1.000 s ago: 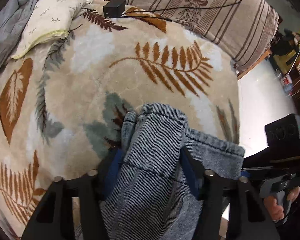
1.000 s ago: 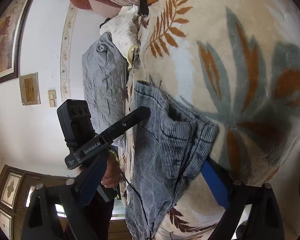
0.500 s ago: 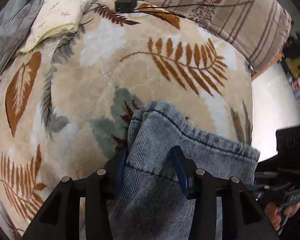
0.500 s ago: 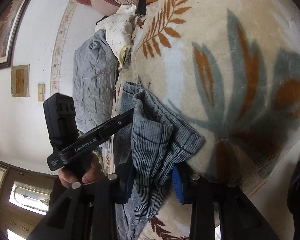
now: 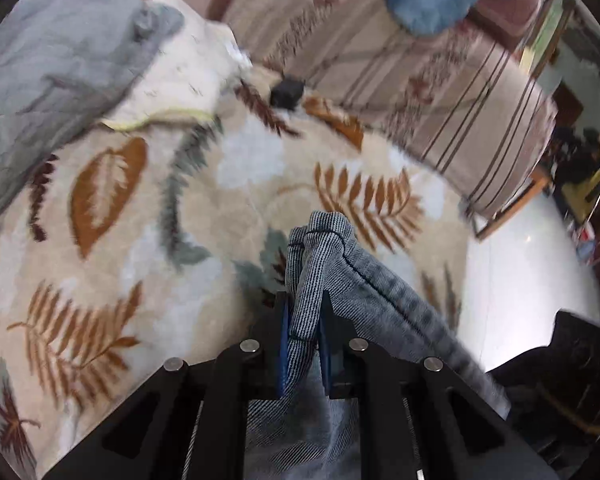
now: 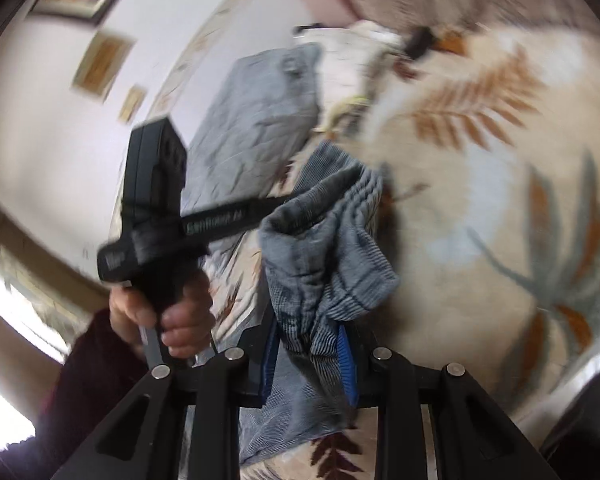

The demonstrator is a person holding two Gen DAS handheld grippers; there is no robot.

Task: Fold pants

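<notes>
The pants (image 5: 364,292) are grey-blue striped denim, held up over a leaf-patterned blanket (image 5: 148,240). My left gripper (image 5: 303,320) is shut on a bunched edge of the pants, the cloth pinched between its blue pads. My right gripper (image 6: 308,344) is shut on another bunched part of the pants (image 6: 328,248). In the right wrist view the left gripper's black body (image 6: 156,208) and the hand that holds it (image 6: 172,316) sit to the left, close by. The lower pants hang out of sight below both grippers.
A grey quilt (image 5: 48,80) and a white pillow (image 5: 180,76) lie at the blanket's far left. A small black box (image 5: 287,90) sits at the far edge by a striped sofa back (image 5: 440,80). A white floor (image 5: 512,280) lies to the right.
Both grippers closed onto the pants and lifted them off the blanket. The cloth, flat before, now hangs bunched. Both views swung and blurred.
</notes>
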